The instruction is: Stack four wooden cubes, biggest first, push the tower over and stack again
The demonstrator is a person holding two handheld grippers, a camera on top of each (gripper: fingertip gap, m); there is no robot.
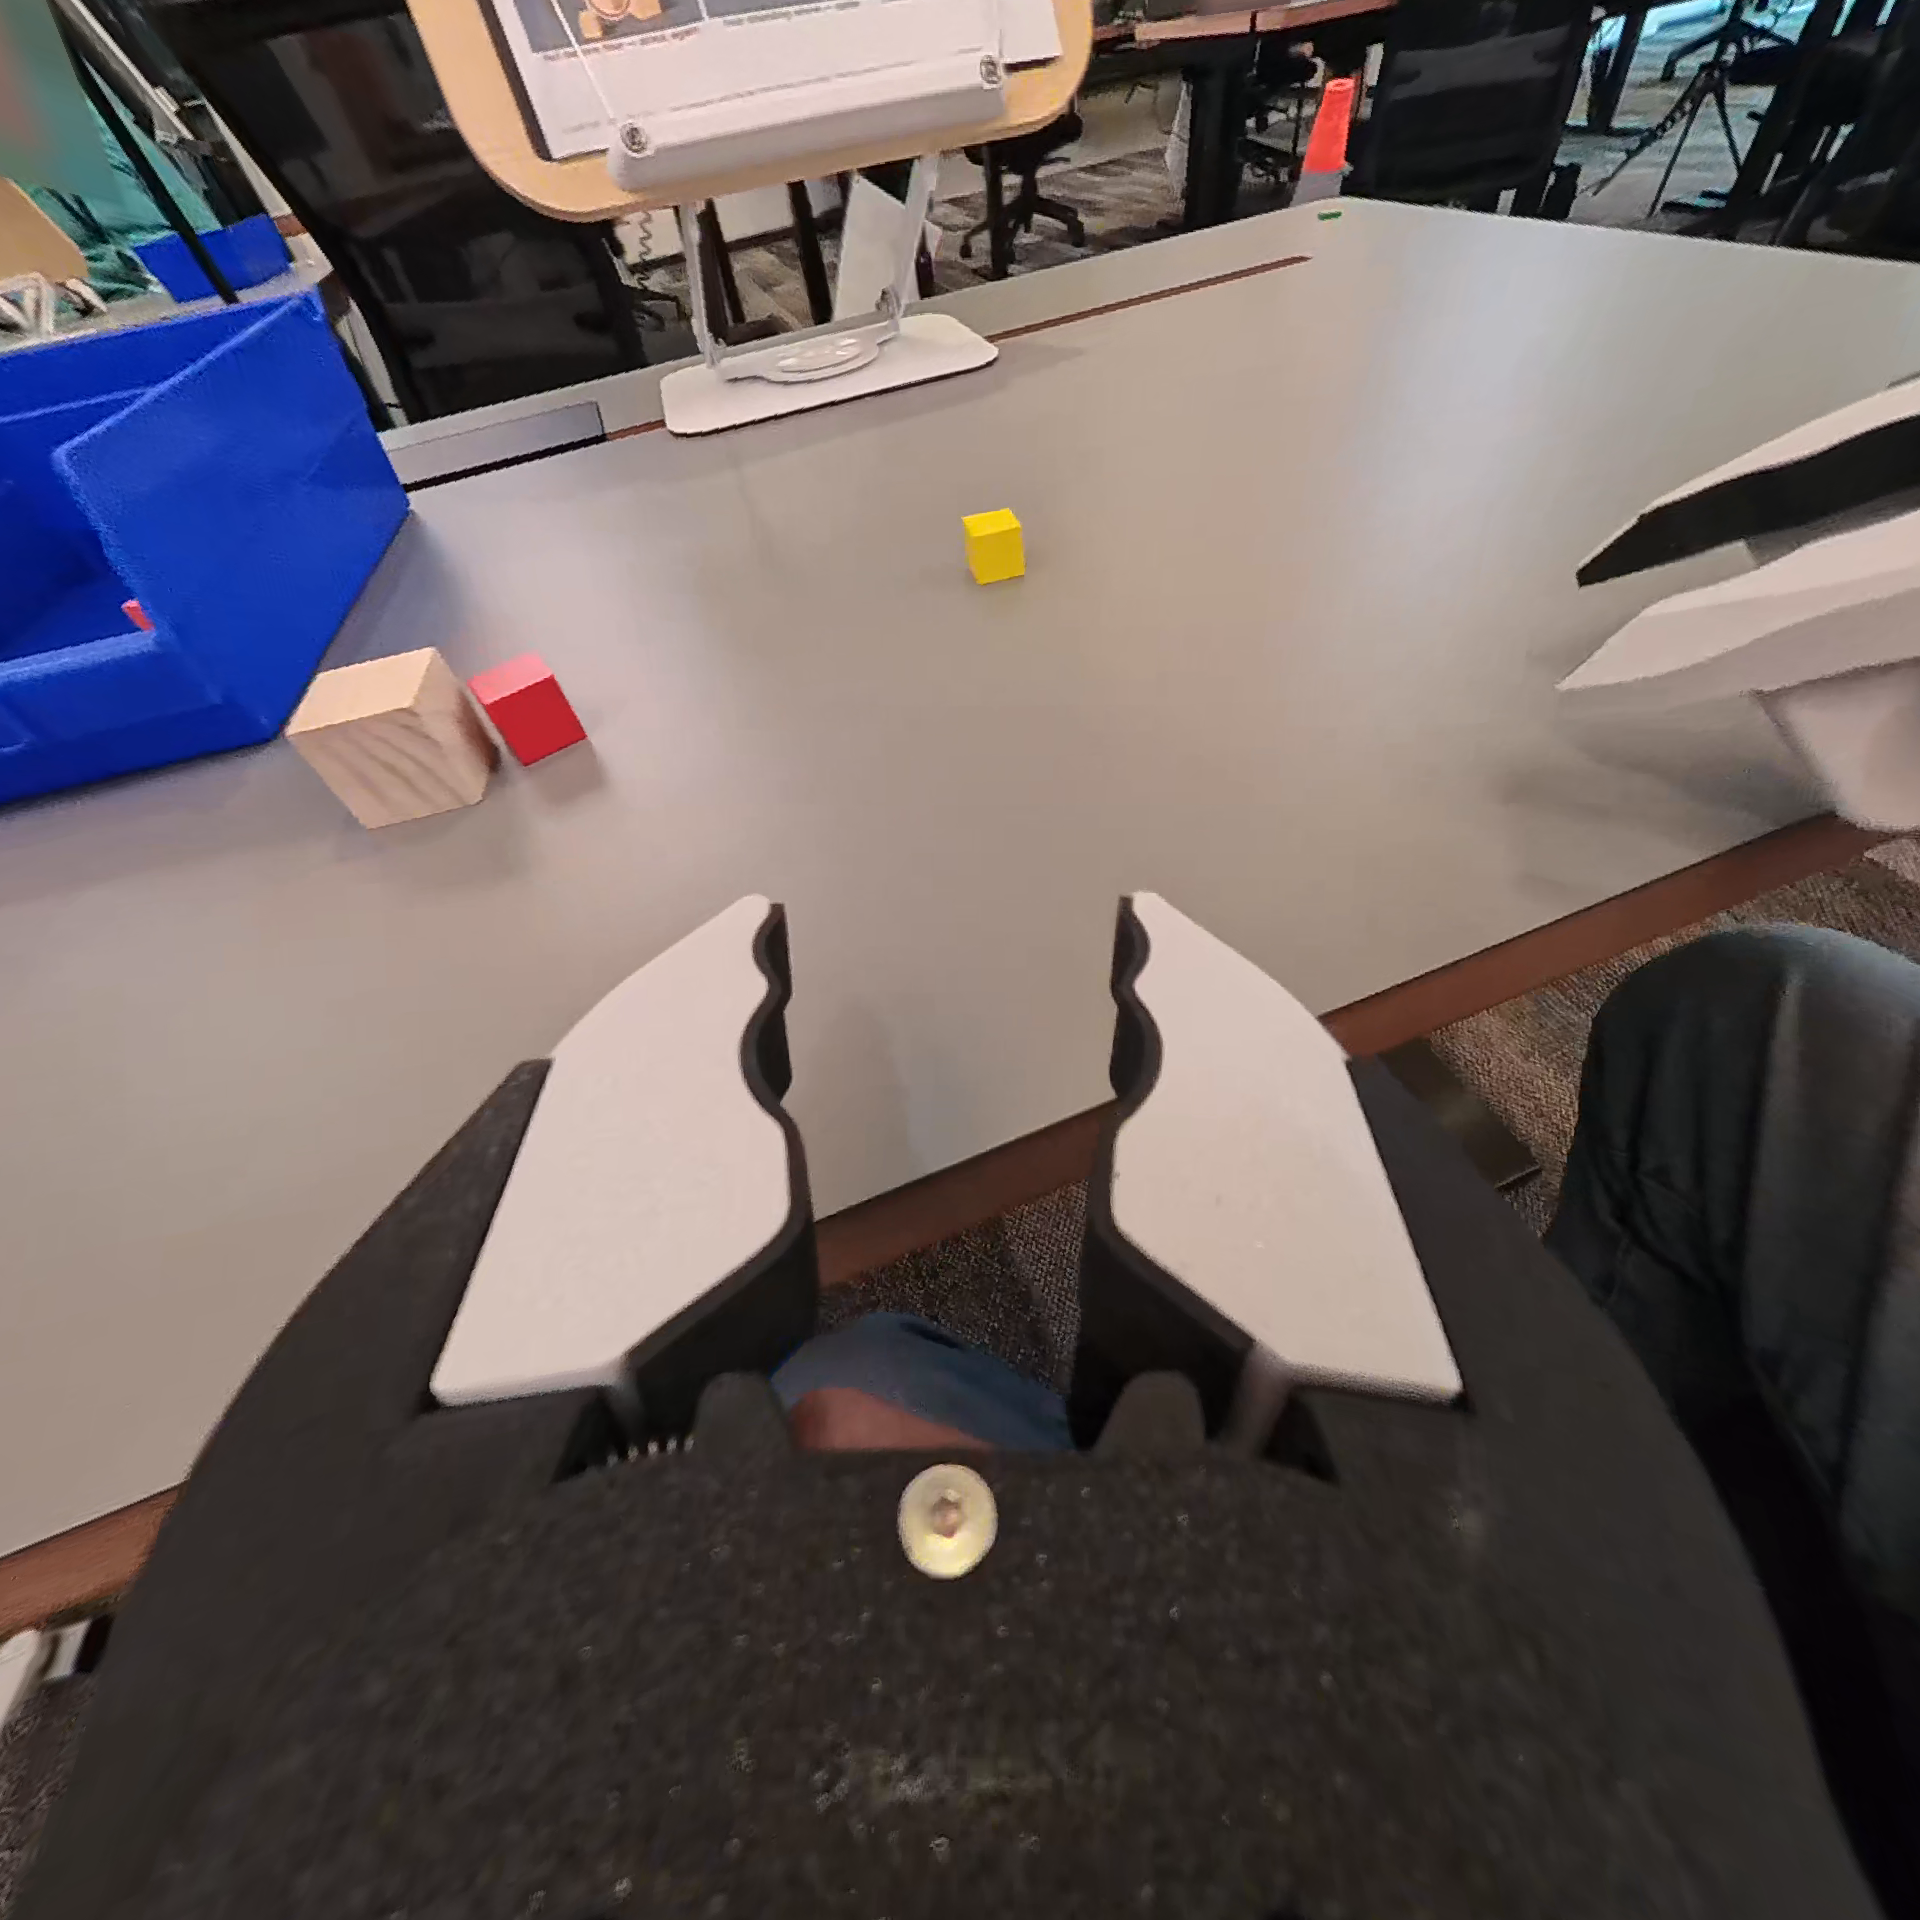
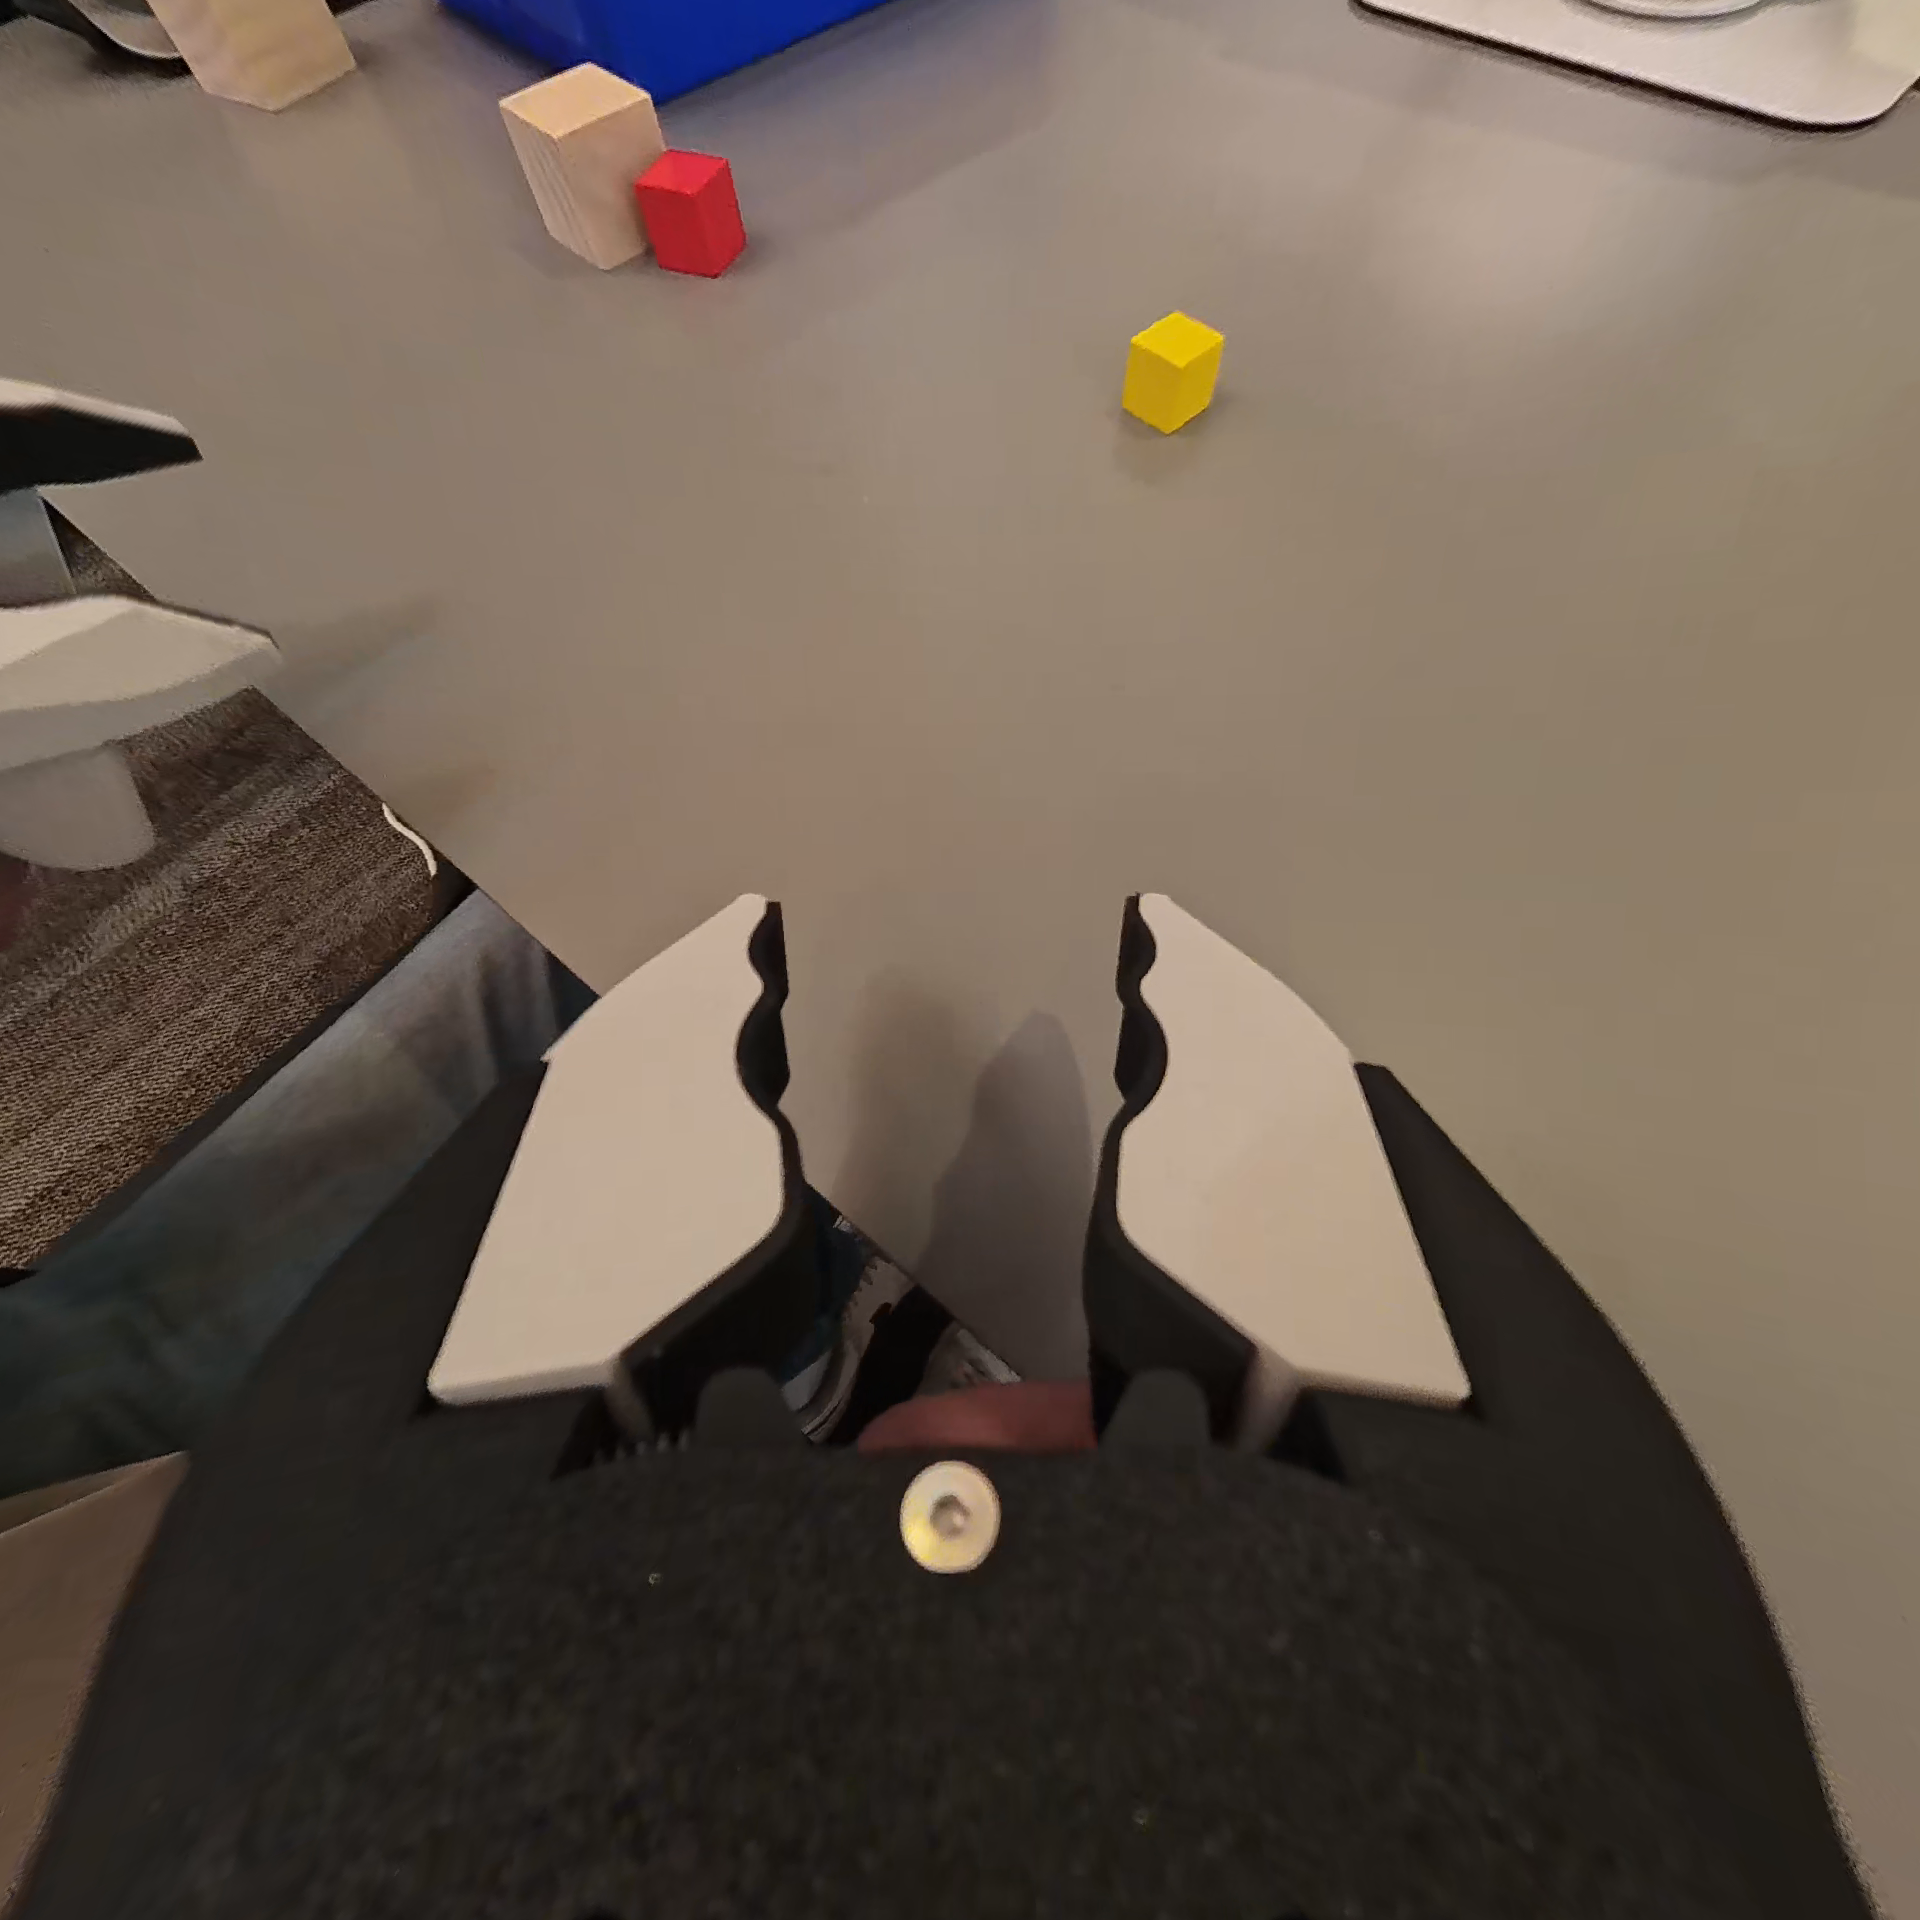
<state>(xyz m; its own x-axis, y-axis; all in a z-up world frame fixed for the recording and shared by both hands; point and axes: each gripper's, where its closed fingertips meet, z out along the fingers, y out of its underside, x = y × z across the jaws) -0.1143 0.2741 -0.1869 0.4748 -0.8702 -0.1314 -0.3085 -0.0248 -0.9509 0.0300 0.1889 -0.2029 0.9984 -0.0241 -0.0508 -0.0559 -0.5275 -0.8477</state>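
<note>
Both my grippers [image 1: 951,935] [image 2: 951,930] gape empty; grabbing the wood cube [image 1: 393,740] may knock the red cube [image 1: 528,709] touching it.

A plain light-wood cube [image 1: 393,740] is sitting touching a smaller red-painted cube [image 1: 528,709] at its three o'clock, a tiny yellow cube [image 1: 993,545] standing well apart.

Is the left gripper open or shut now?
Open. The left gripper shows a wide gap between its two fingers, with only the bare grey table visible through it; it holds nothing.
</note>
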